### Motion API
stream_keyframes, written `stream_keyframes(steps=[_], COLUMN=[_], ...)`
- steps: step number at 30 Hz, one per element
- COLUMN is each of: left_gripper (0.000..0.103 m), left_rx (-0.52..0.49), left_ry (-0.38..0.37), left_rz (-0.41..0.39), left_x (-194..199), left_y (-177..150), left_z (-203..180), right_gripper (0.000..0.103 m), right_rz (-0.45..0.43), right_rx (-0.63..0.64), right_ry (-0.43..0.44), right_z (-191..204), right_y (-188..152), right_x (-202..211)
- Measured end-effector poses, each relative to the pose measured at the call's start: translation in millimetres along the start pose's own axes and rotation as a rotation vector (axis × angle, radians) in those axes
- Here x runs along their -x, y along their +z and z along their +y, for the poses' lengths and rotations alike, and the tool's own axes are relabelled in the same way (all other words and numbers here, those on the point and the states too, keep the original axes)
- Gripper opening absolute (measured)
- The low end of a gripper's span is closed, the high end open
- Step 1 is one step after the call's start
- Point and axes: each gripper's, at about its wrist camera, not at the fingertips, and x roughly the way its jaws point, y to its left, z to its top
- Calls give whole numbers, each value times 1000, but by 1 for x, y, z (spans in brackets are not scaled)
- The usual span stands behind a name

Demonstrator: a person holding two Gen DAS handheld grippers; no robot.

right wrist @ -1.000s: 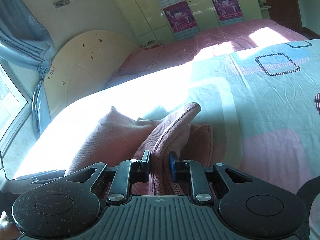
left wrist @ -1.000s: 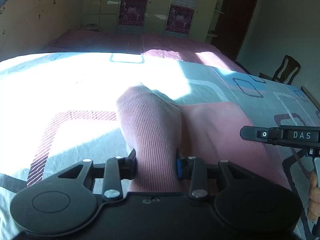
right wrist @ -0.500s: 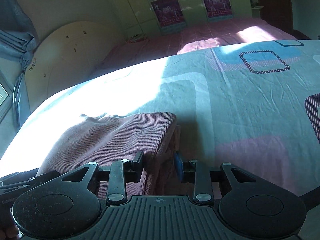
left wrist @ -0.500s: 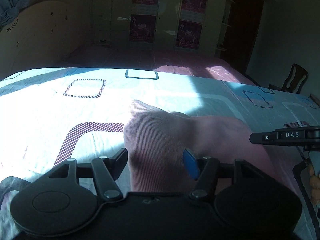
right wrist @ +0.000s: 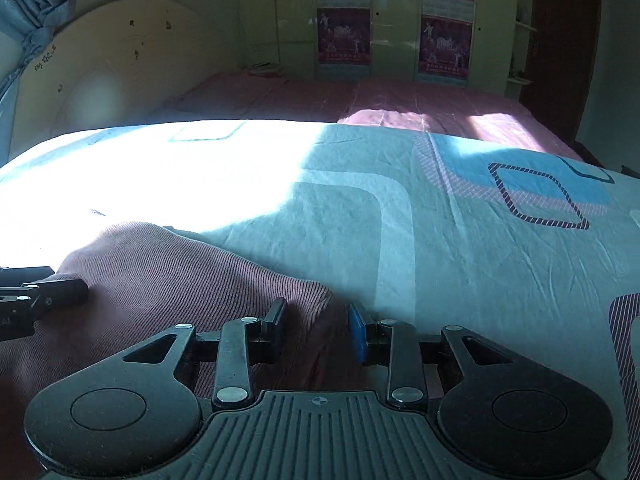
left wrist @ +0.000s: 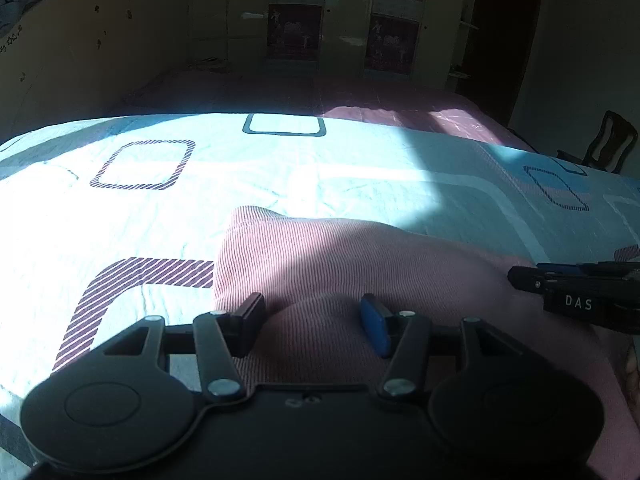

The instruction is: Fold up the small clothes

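A pink ribbed garment lies folded flat on the light blue patterned bedsheet. My left gripper is open, its fingers apart over the garment's near left part, not gripping it. My right gripper is open above the garment's right edge, jaws clear of the cloth. The right gripper's side shows at the right of the left wrist view. The left gripper's tip shows at the left of the right wrist view.
The bedsheet has square and striped patterns. A pink bedspread covers the far part. A cream headboard stands at left, wardrobes with posters behind, and a dark chair at far right.
Both grippers let go of the pink garment and opened wide. The raised fold dropped flat onto the bed. Both grippers lowered and pulled back slightly.
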Motion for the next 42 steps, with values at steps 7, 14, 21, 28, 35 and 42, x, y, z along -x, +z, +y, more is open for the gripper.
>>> stream_keyframes(steps=[7, 14, 21, 28, 35, 42], left_gripper=[58, 59, 59, 64, 66, 75], left_rx=[-15, -62, -101, -90, -105, -119], left_ry=[26, 46, 42, 50, 66, 85], left_rz=[-14, 3, 7, 21, 23, 32], left_x=[43, 91, 111, 115, 126, 121], left_y=[-4, -32, -68, -70, -86, -91], left_z=[-5, -13, -22, -21, -24, -29], right_gripper=[32, 32, 32, 32, 32, 32], right_rz=[-50, -58, -6, 27, 34, 46], right_rx=[-29, 95, 205, 193, 150, 44], right_ry=[129, 188, 78, -2, -16, -10], right_z=[7, 38, 40, 26, 19, 8], right_y=[2, -32, -80, -92, -106, -113], right_x=[62, 112, 104, 85, 91, 90])
